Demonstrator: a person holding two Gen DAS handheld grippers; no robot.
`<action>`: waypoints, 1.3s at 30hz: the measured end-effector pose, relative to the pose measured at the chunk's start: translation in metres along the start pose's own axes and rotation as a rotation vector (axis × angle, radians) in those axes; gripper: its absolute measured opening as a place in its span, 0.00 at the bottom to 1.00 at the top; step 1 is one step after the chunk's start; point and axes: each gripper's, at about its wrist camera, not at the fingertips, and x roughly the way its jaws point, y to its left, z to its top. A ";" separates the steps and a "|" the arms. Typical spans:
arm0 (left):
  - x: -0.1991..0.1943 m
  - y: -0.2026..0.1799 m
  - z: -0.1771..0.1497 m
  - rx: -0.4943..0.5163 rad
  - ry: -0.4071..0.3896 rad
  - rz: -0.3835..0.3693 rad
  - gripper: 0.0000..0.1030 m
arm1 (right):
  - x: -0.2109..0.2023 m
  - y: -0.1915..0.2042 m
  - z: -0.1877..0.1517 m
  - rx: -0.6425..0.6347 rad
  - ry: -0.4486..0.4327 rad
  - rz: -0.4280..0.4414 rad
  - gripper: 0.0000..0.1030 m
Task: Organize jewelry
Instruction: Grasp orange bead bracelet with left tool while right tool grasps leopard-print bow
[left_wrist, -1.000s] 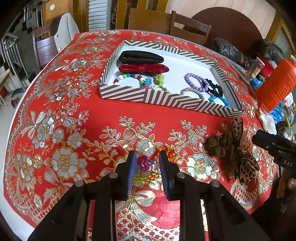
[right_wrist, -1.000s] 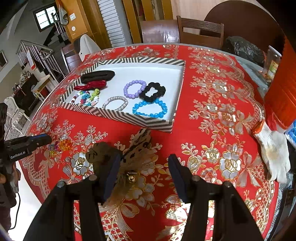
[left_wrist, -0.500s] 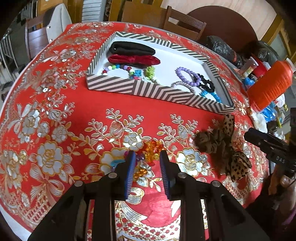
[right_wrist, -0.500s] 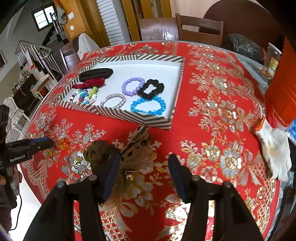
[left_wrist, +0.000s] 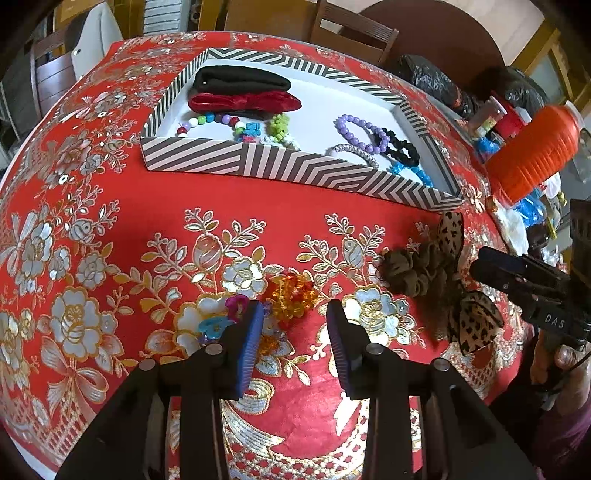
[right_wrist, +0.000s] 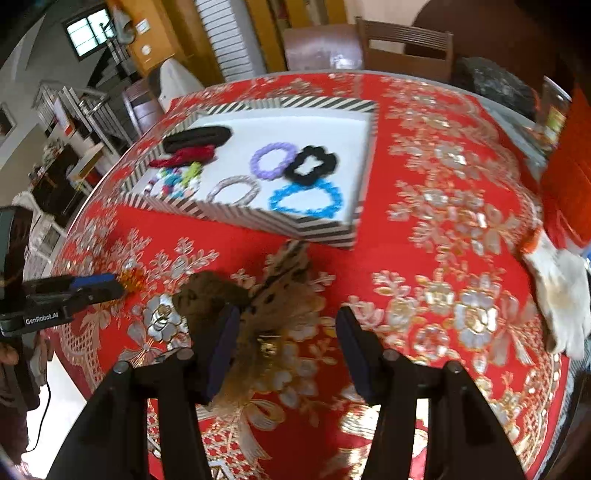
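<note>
1. Jewelry tray (left_wrist: 295, 173): the striped tray sits at the far side of the table (left_wrist: 258, 229), already holding bracelets and hair bands.
2. Leopard scrunchie (right_wrist: 273, 295): lies on the cloth between the spread fingers of the right gripper (right_wrist: 288, 347), ungrasped.
3. Orange bead bracelet (left_wrist: 293, 295): the left gripper (left_wrist: 293, 339) has widened from a narrow gap a second ago; the bracelet lies just ahead, released. Judgement: a fresh grasp is required.
4. Room: chairs stand behind the table.

An orange ribbed container (left_wrist: 532, 151) stands at the worktop's (left_wrist: 110, 206) right edge, a white glove (right_wrist: 561, 291) lies near it, and wooden chairs (right_wrist: 402, 48) line the upper frame.
</note>
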 end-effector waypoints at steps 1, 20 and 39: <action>0.001 0.000 0.000 0.004 0.000 0.004 0.45 | 0.002 0.002 0.001 -0.009 0.005 0.001 0.55; 0.012 -0.023 0.011 0.138 -0.005 0.054 0.52 | 0.031 0.011 0.007 -0.044 0.040 -0.010 0.55; 0.015 -0.014 0.011 0.113 0.002 -0.002 0.18 | 0.022 0.030 -0.001 -0.175 -0.055 -0.015 0.18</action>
